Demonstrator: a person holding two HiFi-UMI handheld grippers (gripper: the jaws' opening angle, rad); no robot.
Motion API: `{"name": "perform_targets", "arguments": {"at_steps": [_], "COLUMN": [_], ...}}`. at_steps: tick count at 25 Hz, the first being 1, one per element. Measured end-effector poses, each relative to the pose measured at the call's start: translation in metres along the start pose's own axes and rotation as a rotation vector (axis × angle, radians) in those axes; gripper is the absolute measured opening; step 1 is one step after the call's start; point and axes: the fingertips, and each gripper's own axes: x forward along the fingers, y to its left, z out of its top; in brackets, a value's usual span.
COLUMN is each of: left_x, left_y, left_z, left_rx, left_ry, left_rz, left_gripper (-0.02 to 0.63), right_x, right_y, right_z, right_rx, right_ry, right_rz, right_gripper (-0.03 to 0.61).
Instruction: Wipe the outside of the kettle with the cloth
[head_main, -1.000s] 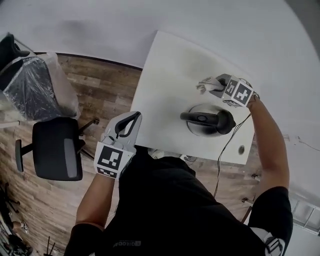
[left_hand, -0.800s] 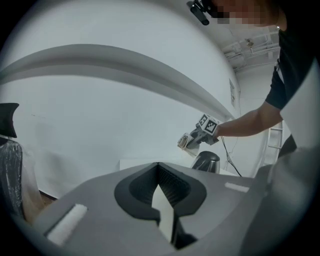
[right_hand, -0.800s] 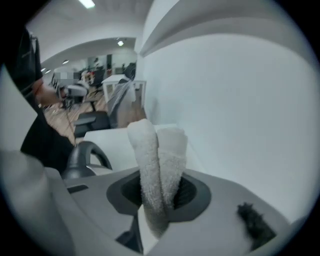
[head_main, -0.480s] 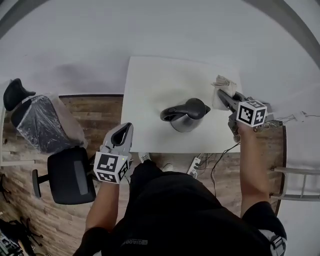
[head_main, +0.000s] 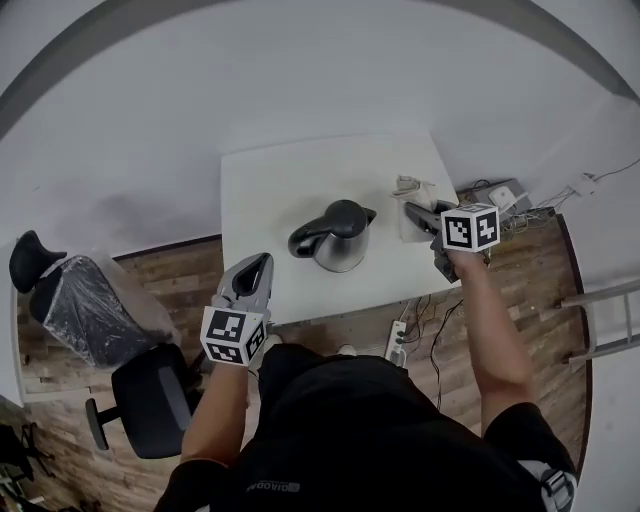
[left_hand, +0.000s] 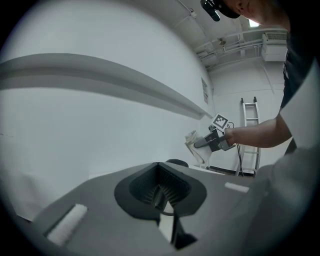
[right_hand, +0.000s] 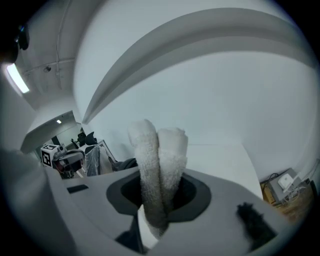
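A steel kettle (head_main: 335, 240) with a black lid and handle stands on the white table (head_main: 270, 200). My right gripper (head_main: 418, 212) hovers to the kettle's right, apart from it, shut on a folded white cloth (head_main: 408, 188). In the right gripper view the cloth (right_hand: 159, 150) sticks up out of the right gripper (right_hand: 157, 210). My left gripper (head_main: 252, 272) hangs at the table's near edge, left of the kettle, shut on nothing. The left gripper view shows the left gripper (left_hand: 162, 192) pressed together, the kettle's lid (left_hand: 176, 162) just beyond it, and the cloth (left_hand: 192, 142) further off.
A black office chair (head_main: 150, 400) and a plastic-wrapped chair (head_main: 85, 300) stand on the wooden floor at the left. A power strip (head_main: 400, 345) and cables lie under the table's near edge. A ladder (head_main: 610, 320) is at the right.
The head view has swung round. My right gripper, still holding the cloth, has come off the kettle's far side to its right. The left gripper stays by the table's near edge.
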Motion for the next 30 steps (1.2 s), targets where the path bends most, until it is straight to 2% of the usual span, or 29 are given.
{"name": "perform_targets", "arguments": {"at_steps": [4,10,14,18,22,26,30], "left_x": [0.015,0.022,0.019,0.012,-0.002,-0.013,-0.015], "left_y": [0.000,0.021,0.043,0.059,0.064,0.068,0.081], "left_z": [-0.002,-0.007,-0.014,-0.015,-0.014,-0.012,-0.011], "left_rx": [0.038,0.117,0.099,0.098,0.167,0.174,0.141], "left_ry": [0.009,0.031,0.034,0.032,0.013,-0.013,-0.020], "left_rz": [-0.089,-0.245,-0.318,-0.390,-0.476,-0.528,-0.540], "left_gripper": [0.006,0.006,0.006,0.006,0.006,0.006,0.006], "right_x": [0.023,0.054,0.074,0.084,0.088,0.092,0.097], "right_y": [0.009,0.021,0.037,0.047,0.054,0.067,0.083], "right_z": [-0.001,0.001,0.002,0.004,0.008,0.016,0.021], "right_rx": [-0.034,-0.177,-0.276,-0.310,-0.331,-0.425,-0.453], "right_ry": [0.091,0.282,0.417,0.521,0.598,0.679,0.716], "right_rz": [-0.060,-0.252,-0.337,-0.406,-0.467,-0.509,-0.546], "right_gripper": [0.098,0.098,0.098,0.098,0.098,0.097,0.097]}}
